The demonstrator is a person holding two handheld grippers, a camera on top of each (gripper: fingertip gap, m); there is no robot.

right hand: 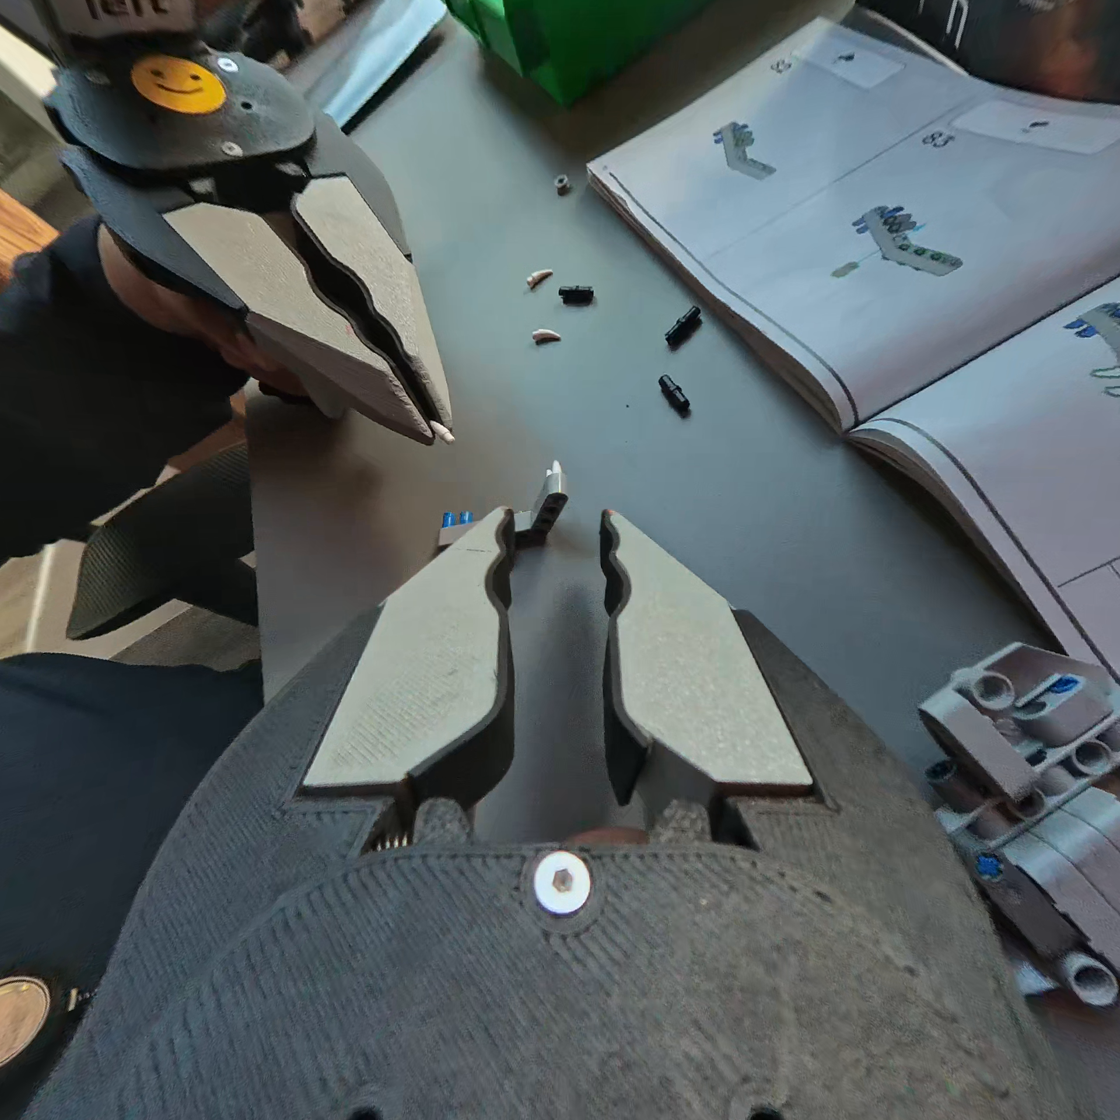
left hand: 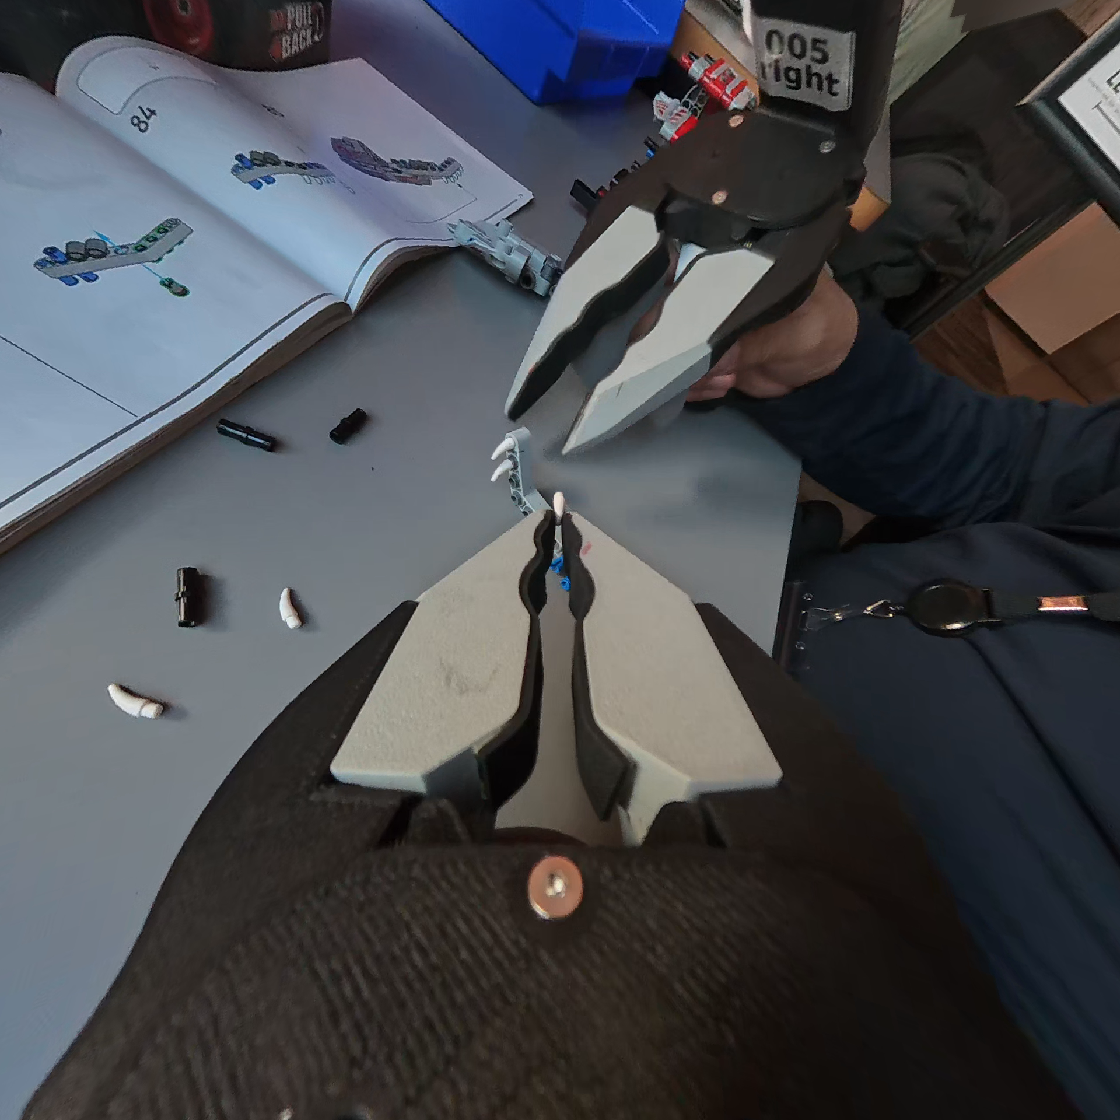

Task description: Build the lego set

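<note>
My left gripper is shut on a small white tooth piece that sticks out past its tips; it also shows in the right wrist view, held above the table. A grey angled beam with two white teeth and blue pins lies on the grey table, just beyond the held tooth. My right gripper is open and empty. Its left finger is over the beam. In the left wrist view the right gripper hovers just past the beam's far end.
An open instruction booklet lies at the left. Loose white teeth and black pins are scattered on the table. A grey subassembly sits by the booklet. A blue bin and a green bin stand at the back. Spacing between my two grippers at the tips: around 5 cm.
</note>
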